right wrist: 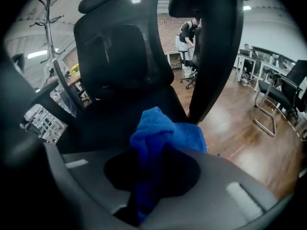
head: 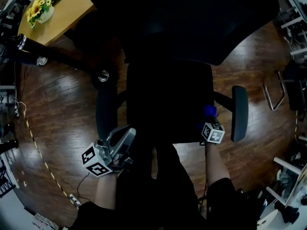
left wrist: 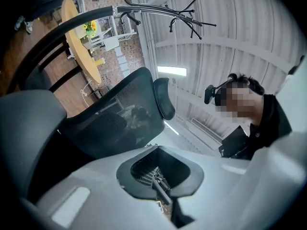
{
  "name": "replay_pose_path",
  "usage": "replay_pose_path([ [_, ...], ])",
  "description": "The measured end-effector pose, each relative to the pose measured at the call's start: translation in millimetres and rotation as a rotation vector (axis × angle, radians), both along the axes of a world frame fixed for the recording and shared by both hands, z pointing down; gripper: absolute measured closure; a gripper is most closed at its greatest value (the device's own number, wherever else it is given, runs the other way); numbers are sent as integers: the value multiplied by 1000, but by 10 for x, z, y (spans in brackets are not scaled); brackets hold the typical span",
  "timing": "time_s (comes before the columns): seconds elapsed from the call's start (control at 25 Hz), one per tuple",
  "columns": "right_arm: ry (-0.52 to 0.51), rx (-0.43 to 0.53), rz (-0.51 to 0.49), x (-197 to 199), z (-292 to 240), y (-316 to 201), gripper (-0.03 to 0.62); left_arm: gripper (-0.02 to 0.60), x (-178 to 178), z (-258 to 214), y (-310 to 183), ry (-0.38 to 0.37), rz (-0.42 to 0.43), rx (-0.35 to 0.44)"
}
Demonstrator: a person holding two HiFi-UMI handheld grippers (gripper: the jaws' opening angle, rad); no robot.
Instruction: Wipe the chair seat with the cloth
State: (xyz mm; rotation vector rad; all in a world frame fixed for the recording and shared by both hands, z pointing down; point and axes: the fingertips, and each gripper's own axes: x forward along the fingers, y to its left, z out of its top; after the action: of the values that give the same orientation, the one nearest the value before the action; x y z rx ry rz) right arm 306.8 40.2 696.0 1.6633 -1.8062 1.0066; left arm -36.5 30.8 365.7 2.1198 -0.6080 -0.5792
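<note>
A black office chair fills the head view, its seat [head: 168,99] between two armrests [head: 105,110] [head: 239,113]. My right gripper [head: 210,123] hovers at the seat's front right corner, shut on a bunched blue cloth [head: 209,111]. In the right gripper view the cloth [right wrist: 160,128] sticks out of the gripper [right wrist: 158,155] over the seat [right wrist: 129,111], facing the mesh backrest [right wrist: 120,47]. My left gripper [head: 121,137] is at the seat's front left edge, shut and holding nothing. The left gripper [left wrist: 160,150] tilts upward toward the backrest [left wrist: 115,121] and headrest [left wrist: 164,97].
A wooden table [head: 72,6] with yellow flowers [head: 39,8] stands at the far left. A coat rack lies near it, its pole [head: 53,54] across the wood floor. A metal chair frame [head: 272,91] is to the right. Cables [head: 43,162] trail on the left floor.
</note>
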Motion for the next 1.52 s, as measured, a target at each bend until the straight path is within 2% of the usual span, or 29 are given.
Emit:
replay_pose_path([
  [0.24, 18, 3, 54, 25, -20, 4, 533, 583, -29, -25, 44, 2, -4, 0],
  [0.36, -17, 27, 41, -187, -164, -11, 533, 583, -90, -32, 55, 7, -17, 2],
  [0.52, -157, 63, -107, -1121, -355, 69, 533, 583, -239, -23, 85, 7, -53, -2],
  [0.8, -419, 9, -402, -3155, -470, 417, 533, 583, -503, 4, 161, 3, -113, -9],
  [0.92, -452, -30, -513, -3815, -352, 556, 533, 583, -602, 83, 202, -2, -136, -19],
  [1.0, -436, -96, -548, -4081, -193, 655, 533, 583, -646, 110, 235, -6, -145, -25],
  [1.12, -365, -162, -612, -4259, 19, 783, 533, 583, -703, 130, 263, -16, -154, -32],
  [1.24, -292, -91, -723, -4280, 61, 863, 533, 583, -725, 122, 266, -19, -158, -29],
  [1.32, -277, -68, -749, -4230, 19, 869, 533, 583, -706, 110, 248, -17, -152, -24],
  [1.4, -261, -63, -726, -4069, 15, 863, 533, 583, -652, 95, 231, -17, -135, -21],
  [1.52, -226, -85, -630, -3599, 145, 881, 533, 583, -541, 62, 210, -16, -104, -15],
])
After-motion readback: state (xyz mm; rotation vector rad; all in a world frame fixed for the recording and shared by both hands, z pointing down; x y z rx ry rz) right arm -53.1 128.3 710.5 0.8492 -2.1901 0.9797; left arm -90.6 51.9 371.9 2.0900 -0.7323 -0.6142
